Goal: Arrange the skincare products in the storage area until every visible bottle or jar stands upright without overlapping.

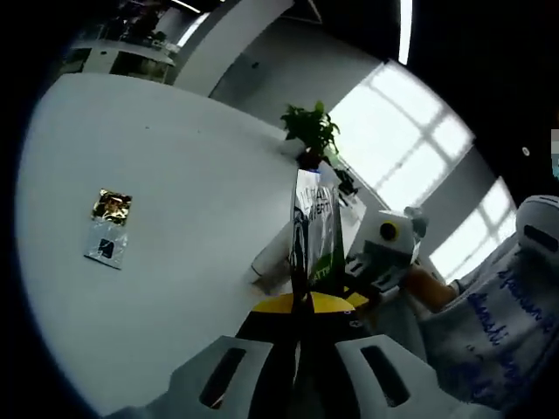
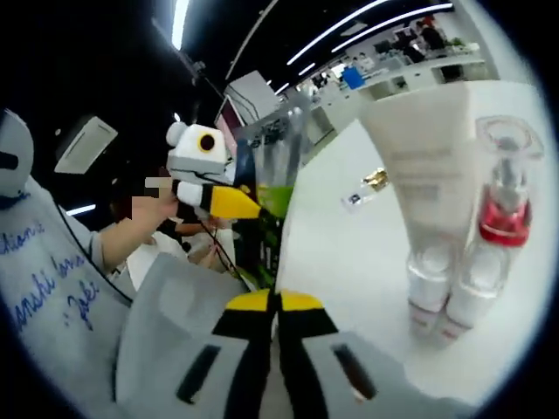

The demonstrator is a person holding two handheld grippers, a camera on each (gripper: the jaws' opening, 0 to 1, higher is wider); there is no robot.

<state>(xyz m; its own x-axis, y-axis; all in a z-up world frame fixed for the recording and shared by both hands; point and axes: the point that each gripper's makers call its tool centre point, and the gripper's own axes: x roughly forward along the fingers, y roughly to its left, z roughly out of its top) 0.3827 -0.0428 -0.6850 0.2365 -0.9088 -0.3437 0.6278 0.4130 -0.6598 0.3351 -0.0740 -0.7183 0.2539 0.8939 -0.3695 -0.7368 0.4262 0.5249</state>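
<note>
Left gripper view shows my left gripper (image 1: 310, 301) clamped on the sachet (image 1: 316, 231), long axis upright beyond the jaws; my right gripper (image 2: 278, 301) likewise pinches its lower edge.

A sachet (image 1: 111, 229) lies on the surface (image 1: 183, 175), well left of the left tongs (image 1: 307, 305). A tube (image 2: 428, 175) and pump bottle (image 2: 489, 236) stand touching, right of the right tongs (image 2: 275, 305).

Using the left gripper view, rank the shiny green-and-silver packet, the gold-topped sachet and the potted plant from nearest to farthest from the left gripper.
1. The packet: held upright between the jaws of the left gripper, at centre.
2. The gold-topped sachet: lying flat on the white table, off to the view's left.
3. The potted plant: at the table's far edge, near the windows.
</note>
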